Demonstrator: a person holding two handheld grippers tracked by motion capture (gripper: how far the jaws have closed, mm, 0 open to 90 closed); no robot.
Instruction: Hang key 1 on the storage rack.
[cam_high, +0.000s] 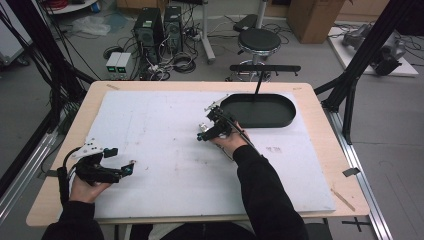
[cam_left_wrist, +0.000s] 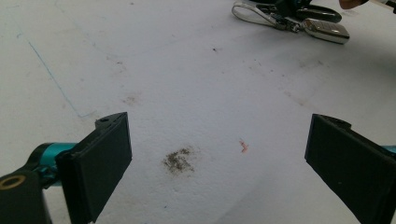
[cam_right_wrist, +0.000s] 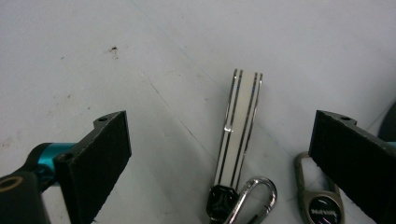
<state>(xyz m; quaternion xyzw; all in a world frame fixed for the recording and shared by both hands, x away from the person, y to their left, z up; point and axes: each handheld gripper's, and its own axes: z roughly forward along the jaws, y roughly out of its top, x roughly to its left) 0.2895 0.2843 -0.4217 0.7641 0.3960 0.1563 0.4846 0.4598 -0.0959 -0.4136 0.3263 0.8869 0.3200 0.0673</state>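
Jaws of my right gripper (cam_right_wrist: 219, 154): apart, straddling a striped key strap (cam_right_wrist: 239, 126) flat on the tabletop (cam_high: 165, 150), its long axis running straight ahead. Left gripper (cam_left_wrist: 217, 163): jaws apart, empty, well away. Right hand nearer; I judge it grasps.

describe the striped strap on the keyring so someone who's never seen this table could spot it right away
Start at the black oval tray at the far right of the white mat. The key bundle lies on the mat by its near-left end, under the right gripper, whose jaws stand open. The strap is the flat cream strip with dark lengthwise stripes, unlike the silver carabiner and dark round fob beside it.
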